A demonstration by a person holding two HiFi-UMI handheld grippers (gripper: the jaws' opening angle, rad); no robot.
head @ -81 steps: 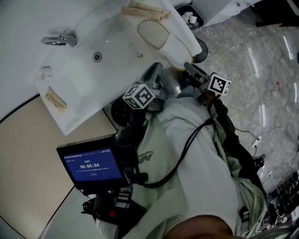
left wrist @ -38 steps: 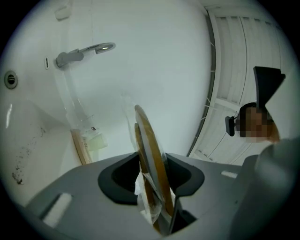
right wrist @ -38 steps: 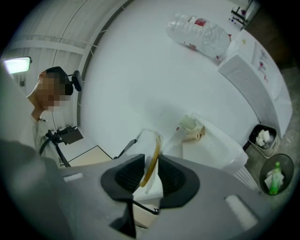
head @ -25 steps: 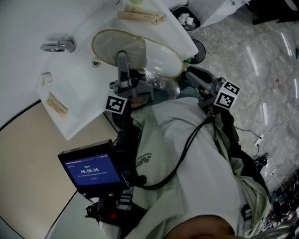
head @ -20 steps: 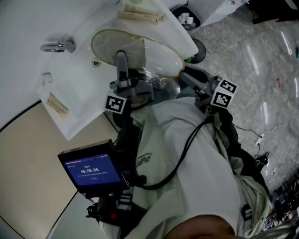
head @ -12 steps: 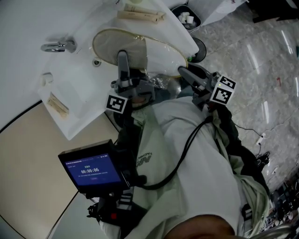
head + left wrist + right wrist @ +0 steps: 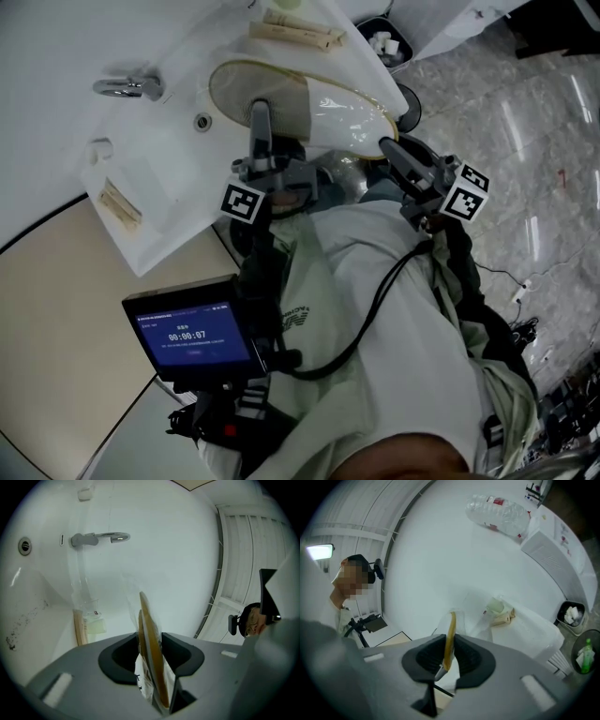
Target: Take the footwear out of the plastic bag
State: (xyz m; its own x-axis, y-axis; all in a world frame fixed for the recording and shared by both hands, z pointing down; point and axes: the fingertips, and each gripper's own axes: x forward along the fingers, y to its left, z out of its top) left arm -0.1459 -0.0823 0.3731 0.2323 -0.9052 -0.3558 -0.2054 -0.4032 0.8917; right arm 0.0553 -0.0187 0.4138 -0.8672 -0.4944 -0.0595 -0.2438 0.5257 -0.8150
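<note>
Head view, then each gripper view: bagged slipper pinched between both tools at the table's near edge.

Head view: a chrome tap (image 7: 127, 86) and wrapped packets (image 7: 293, 31) lie on the table (image 7: 56, 56), with a bin (image 7: 386, 42) past its corner. The tan-rimmed slipper (image 7: 272, 89) in its plastic bag (image 7: 342, 101) is held over the edge nearest the person, left tool (image 7: 259, 111) on its middle and right tool (image 7: 386, 148) on its end. Left gripper view: jaws clamp the bagged slipper, having just eased slightly wider. Right gripper view: jaws, just narrowed, pinch the tan rim; a crumpled bottle (image 7: 497, 513) lies well apart.
</note>
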